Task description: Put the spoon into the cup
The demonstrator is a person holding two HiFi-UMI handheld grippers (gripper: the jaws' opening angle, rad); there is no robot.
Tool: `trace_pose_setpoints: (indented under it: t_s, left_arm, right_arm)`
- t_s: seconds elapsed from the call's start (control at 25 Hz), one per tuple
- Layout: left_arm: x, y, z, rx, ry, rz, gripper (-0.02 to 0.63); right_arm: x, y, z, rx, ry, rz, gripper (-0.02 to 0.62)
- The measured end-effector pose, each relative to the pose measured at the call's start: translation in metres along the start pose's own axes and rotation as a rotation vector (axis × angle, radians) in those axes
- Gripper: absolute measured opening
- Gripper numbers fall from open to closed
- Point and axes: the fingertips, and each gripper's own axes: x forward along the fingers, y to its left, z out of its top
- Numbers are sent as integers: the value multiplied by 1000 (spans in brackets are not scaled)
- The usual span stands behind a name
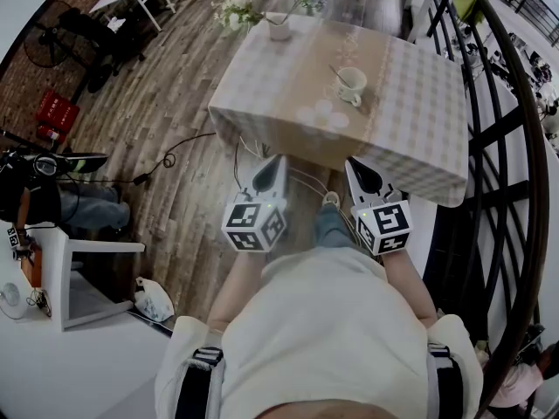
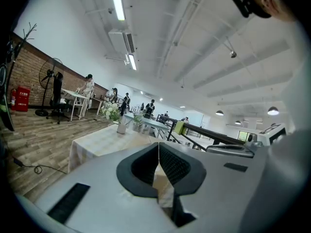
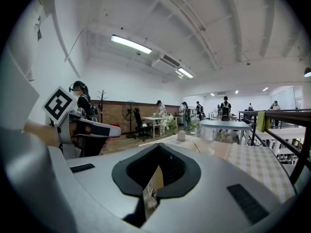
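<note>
A white cup (image 1: 353, 85) stands on the table (image 1: 419, 138), which wears a checked cloth, right of its middle. The spoon's thin handle (image 1: 334, 71) sticks out of the cup, leaning up and to the left. Both grippers hang short of the table's near edge, well away from the cup. My left gripper (image 1: 277, 161) is shut with nothing in it, its jaws meeting at a point (image 2: 158, 146). My right gripper (image 1: 355, 163) is also shut and holds nothing (image 3: 157, 147). The cup is hidden in both gripper views.
A white vase of flowers (image 1: 278, 27) stands at the table's far edge. A black cable (image 1: 166, 161) trails on the wooden floor at the left. A black railing (image 1: 517, 147) runs along the right. At lower left is a white desk (image 1: 83, 273).
</note>
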Motion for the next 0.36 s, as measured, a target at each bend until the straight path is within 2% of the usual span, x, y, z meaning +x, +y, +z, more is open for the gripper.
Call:
trace_pose_setpoints:
  t_s: [0.36]
  left_arm:
    - [0, 1, -6, 1, 10, 4, 5]
  right_arm:
    - [0, 2, -3, 0, -1, 3, 0]
